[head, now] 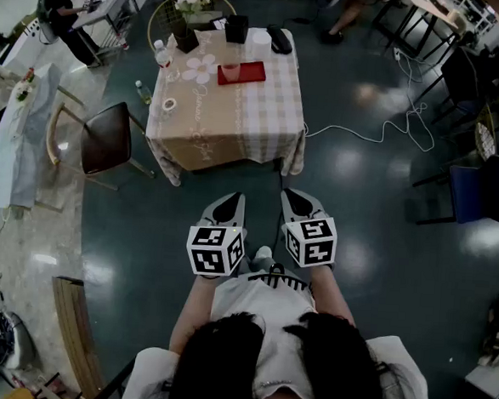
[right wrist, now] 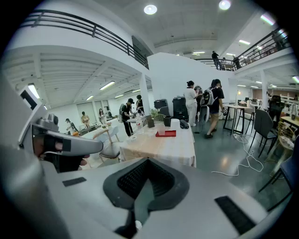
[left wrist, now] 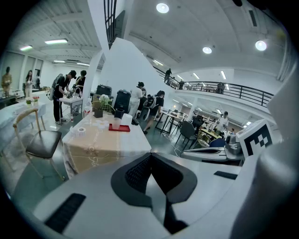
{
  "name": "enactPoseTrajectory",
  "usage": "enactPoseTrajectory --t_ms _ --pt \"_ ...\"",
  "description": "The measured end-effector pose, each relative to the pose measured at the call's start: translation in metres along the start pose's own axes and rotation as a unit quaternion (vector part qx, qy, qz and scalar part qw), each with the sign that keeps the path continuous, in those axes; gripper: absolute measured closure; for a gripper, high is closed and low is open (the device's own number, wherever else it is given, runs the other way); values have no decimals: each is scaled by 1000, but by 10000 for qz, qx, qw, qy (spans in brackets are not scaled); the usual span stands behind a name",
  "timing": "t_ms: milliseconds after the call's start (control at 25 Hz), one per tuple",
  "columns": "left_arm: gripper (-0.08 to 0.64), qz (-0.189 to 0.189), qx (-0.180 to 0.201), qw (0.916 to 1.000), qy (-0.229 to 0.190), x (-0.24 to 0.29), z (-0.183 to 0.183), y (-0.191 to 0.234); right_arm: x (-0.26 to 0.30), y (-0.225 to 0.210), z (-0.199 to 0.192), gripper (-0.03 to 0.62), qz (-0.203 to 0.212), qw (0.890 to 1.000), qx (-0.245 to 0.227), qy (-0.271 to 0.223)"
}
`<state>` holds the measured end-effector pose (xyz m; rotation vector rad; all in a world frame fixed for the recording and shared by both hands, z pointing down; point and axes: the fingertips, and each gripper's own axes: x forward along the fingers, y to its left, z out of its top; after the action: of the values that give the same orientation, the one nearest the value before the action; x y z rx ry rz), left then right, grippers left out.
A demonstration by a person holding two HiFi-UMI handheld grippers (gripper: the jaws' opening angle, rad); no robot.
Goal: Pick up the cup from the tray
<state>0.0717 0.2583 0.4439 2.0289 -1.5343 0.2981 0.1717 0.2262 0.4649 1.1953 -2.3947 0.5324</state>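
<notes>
Small pale cup (head: 230, 70), half see-through, standing upright on the left end of a flat red tray (head: 250, 73). Tray rectangular, lying on the far half of a table (head: 237, 134) covered with a cloth, beige on one side and pale checked on the other. Behind the tray, at the back edge of the table, a dark box (head: 236, 28); to the left of the table, a wooden chair (head: 107, 137) with a dark seat.

Left gripper (head: 230, 203) and right gripper (head: 296, 199) held side by side, low in front of the person, both pointing toward the table and tilted a little downward. Well apart from the table, over the dark shiny floor. Left jaws pressed together, nothing between them. Right jaws also fully closed, empty and touching no object. In both gripper views, cup and tray small and far beyond the joined jaw tips, not yet reached.
</notes>
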Motion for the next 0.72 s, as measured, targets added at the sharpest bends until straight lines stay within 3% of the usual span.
enactPoseTrajectory --t_ms 320,600,640,720 --pt "552 112 -10 9999 -39 4 0 -5 -3 -10 -1 586 41 10000 -45 10" --pt "552 164 -23 9998 -89 8 3 -10 -1 -10 10 577 373 9989 83 -288" --pt "552 188 -21 9998 -97 8 4 -9 0 -9 11 553 446 9986 59 -273" --pt "552 249 -24 9996 -110 8 6 -7 2 -7 15 397 625 9976 -20 -291"
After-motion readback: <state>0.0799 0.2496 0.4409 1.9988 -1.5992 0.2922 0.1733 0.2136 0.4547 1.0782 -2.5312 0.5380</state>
